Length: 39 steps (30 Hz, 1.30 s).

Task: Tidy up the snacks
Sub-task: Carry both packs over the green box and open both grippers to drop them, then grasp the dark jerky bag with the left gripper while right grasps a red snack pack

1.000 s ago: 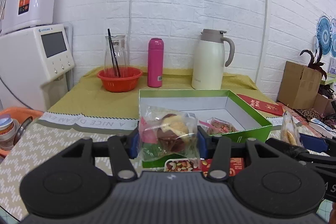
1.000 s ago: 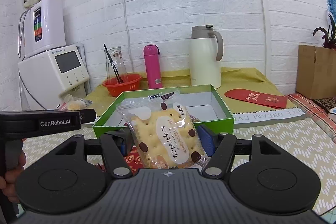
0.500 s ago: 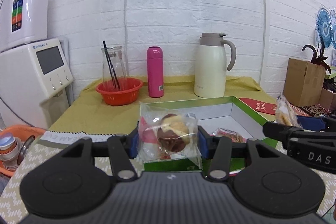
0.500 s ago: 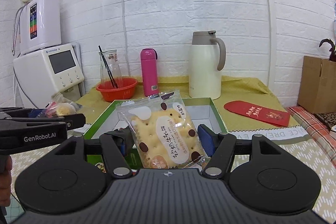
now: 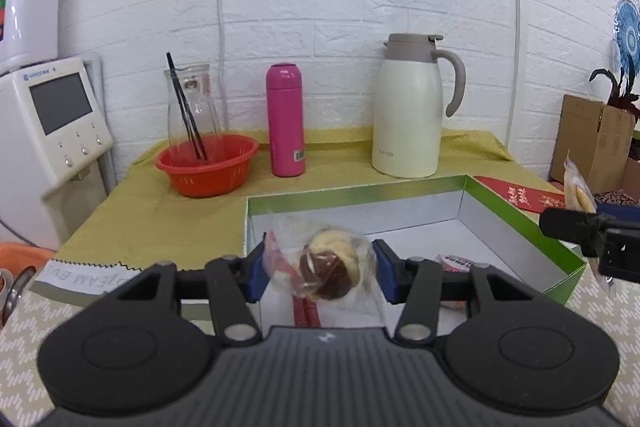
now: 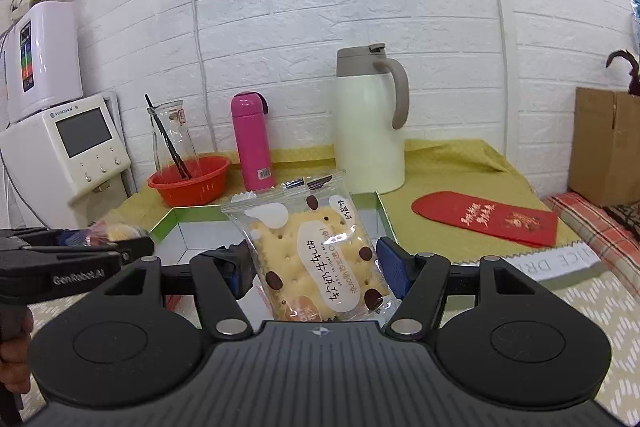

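Note:
My left gripper (image 5: 320, 273) is shut on a clear-wrapped brown and cream bun (image 5: 330, 269), held over the near left part of the open green box (image 5: 516, 215). A pink snack packet (image 5: 454, 262) lies inside the box. My right gripper (image 6: 316, 269) is shut on a cracker packet (image 6: 312, 251), held upright in front of the green box (image 6: 386, 217). The right gripper and its packet (image 5: 576, 189) show at the right edge of the left wrist view. The left gripper (image 6: 80, 251) shows at the left of the right wrist view.
At the back of the table stand a red basket (image 5: 208, 165) with a glass jar, a pink bottle (image 5: 286, 121) and a cream thermos jug (image 5: 412, 107). A red envelope (image 6: 486, 217) lies right of the box. A white dispenser (image 5: 44, 131) stands left, a cardboard box (image 6: 604, 143) right.
Both grippers have moved forward and up toward the green box with their packets. The left one now hangs over the box's near edge.

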Each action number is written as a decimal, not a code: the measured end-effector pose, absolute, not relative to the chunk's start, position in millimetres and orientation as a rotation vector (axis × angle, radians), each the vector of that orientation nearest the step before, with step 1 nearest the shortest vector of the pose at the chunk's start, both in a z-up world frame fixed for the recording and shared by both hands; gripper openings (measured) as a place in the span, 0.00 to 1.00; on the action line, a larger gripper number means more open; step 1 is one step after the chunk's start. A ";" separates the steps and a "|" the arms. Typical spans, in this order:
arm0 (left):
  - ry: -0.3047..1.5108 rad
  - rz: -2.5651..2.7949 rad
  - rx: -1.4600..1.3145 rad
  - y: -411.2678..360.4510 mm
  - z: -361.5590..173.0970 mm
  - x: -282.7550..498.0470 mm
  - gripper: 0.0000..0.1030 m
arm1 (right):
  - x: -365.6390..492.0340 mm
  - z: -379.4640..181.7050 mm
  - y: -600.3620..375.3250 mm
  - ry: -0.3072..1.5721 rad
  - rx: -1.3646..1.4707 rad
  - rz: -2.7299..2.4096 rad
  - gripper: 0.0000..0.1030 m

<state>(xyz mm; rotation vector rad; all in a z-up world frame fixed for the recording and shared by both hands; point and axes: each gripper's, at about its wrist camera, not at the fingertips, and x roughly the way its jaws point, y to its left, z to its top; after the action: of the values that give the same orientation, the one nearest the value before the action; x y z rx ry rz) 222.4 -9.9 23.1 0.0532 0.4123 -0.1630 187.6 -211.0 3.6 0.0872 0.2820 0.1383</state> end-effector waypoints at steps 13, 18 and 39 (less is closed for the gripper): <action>0.516 -0.168 0.048 -3.9 -8.2 256.3 0.50 | 250.2 -39.5 -199.2 0.452 0.015 0.120 0.98; 0.494 -0.157 0.054 1.2 0.2 249.2 0.60 | 251.8 -38.4 -204.3 0.444 0.046 0.153 1.00; 0.438 -0.106 0.007 70.9 1.1 118.7 0.69 | 115.9 -21.2 -237.5 0.304 0.069 0.319 1.00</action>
<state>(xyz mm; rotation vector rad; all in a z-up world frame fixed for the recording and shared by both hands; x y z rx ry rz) 118.7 70.9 1.1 0.0068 0.4384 -0.1065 115.9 -237.5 -21.2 0.0693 0.3036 0.3192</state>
